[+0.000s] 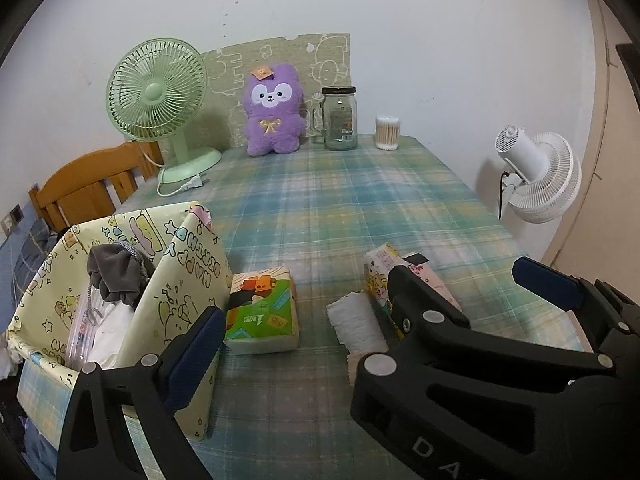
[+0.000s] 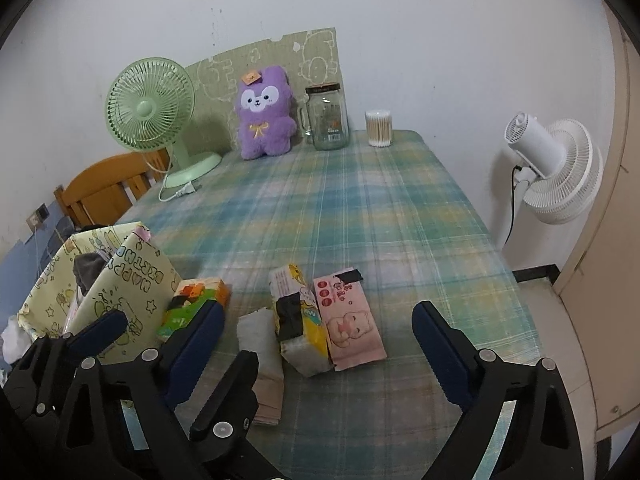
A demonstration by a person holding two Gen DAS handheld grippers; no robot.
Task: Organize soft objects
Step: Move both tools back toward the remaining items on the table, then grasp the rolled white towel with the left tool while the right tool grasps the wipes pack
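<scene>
Right wrist – right gripper [image 2: 320, 344] open over tissue packs [image 2: 304, 328].

We are in a lived-in home room, judging by the plaid-clothed bench [image 2: 360, 208] against a plain wall, the purple plush toy [image 2: 264, 114], green desk fan [image 2: 150, 110], wooden chair [image 2: 108, 188], glass jar [image 2: 328, 118] and white standing fan [image 2: 556, 168].

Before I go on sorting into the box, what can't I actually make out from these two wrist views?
- Yellow cartoon-print box: its floor and lower contents, left wrist view, hidden by the grey cloth and box wall.
- Yellow tissue pack: near end, left wrist view, covered by the right gripper.
- Folded white tissue stack: near end, right wrist view, behind the left gripper finger.
- Clear glass jar: label print too small in both views.
</scene>
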